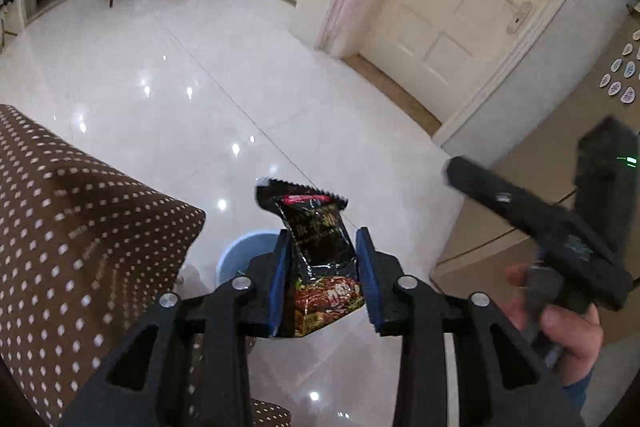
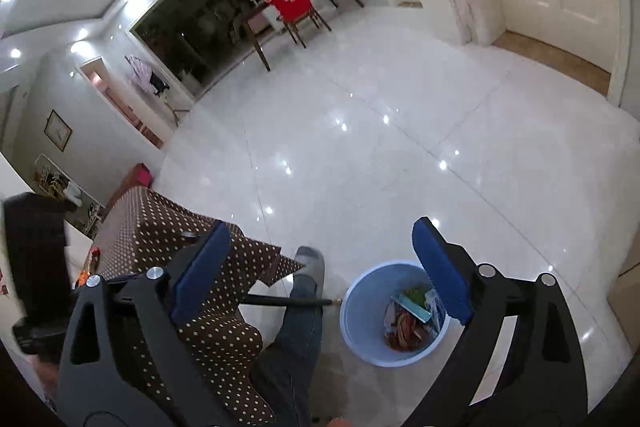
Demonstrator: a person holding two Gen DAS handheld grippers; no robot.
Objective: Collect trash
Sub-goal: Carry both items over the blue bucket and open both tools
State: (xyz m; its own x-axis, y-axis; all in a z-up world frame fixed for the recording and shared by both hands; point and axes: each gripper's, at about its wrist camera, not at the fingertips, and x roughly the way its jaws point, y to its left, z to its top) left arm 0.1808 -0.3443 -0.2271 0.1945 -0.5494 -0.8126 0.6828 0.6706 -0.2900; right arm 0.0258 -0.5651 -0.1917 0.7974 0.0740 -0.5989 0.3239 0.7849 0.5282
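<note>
The shiny white floor (image 2: 360, 155) holds a blue trash bucket (image 2: 360, 311). Just beside the bucket stands a tabletop with a brown dotted cloth (image 2: 168, 227). Far behind the bucket stands a red chair (image 2: 292, 3).

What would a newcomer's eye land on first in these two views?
First, the crumpled black snack wrapper clamped in the left tongs, held up over the glossy white tile floor. Next, the light blue trash bin on the floor below the open right tongs, already holding several wrappers. The brown polka-dot tablecloth at lower left also stands out.
</note>
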